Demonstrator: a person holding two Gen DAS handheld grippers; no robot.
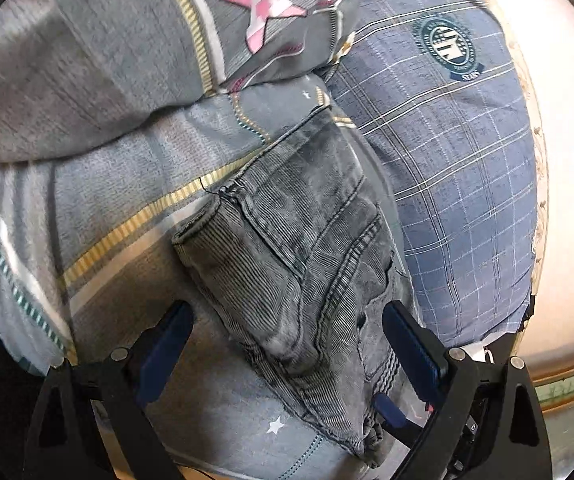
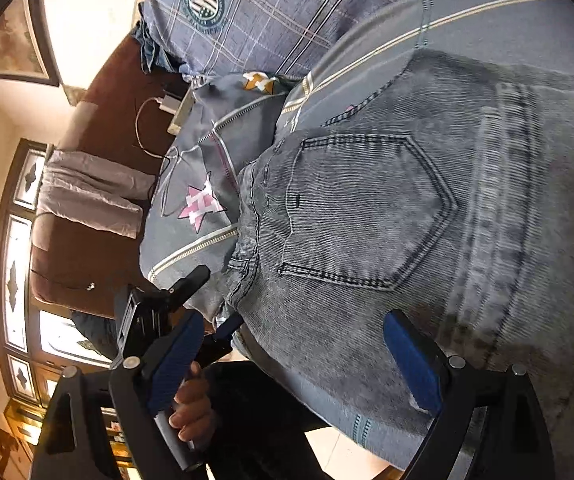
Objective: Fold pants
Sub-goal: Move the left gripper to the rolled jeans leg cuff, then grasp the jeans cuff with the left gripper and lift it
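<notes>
Grey washed denim pants (image 1: 307, 264) lie folded on a grey striped bedsheet (image 1: 119, 184). In the left wrist view they form a thick narrow stack with the hem end away from me. My left gripper (image 1: 287, 344) is open, its blue pads (image 1: 411, 344) either side of the stack's near end, not clamped. In the right wrist view the pants (image 2: 387, 232) show a back pocket facing up. My right gripper (image 2: 299, 360) is open over the near edge of the denim. The other gripper's blue finger (image 1: 387, 408) shows at the stack's near corner, and the left gripper (image 2: 175, 304) appears in the right wrist view.
A blue plaid pillow (image 1: 447, 140) with a round crest lies right of the pants. A grey quilt (image 1: 107, 60) with a pink star is bunched beyond them. The right wrist view shows a brown headboard (image 2: 99, 128), a charger cable (image 2: 147, 120) and the bed's edge.
</notes>
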